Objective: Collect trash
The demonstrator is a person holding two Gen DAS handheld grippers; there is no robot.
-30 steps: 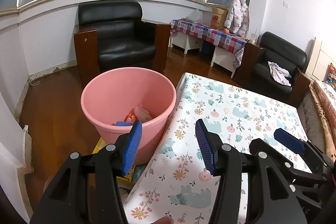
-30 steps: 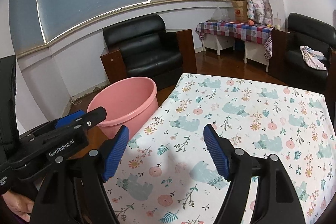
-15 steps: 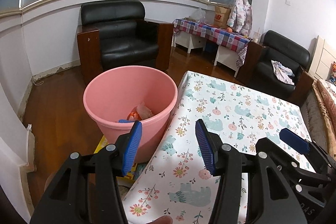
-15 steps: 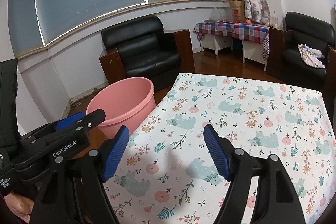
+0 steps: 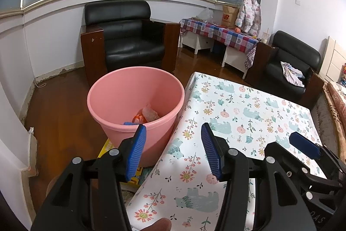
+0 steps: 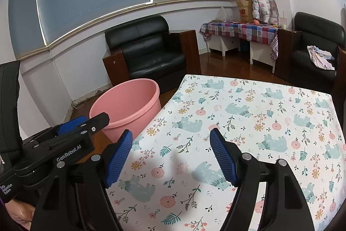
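The trash lay in the pink bucket beside the table, whose cloth showed nothing left, and both the left gripper and right gripper hung open and empty, so collecting looked finished.

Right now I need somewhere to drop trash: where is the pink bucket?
In the left wrist view the pink bucket stands on the floor left of the floral-cloth table, before the black armchair.
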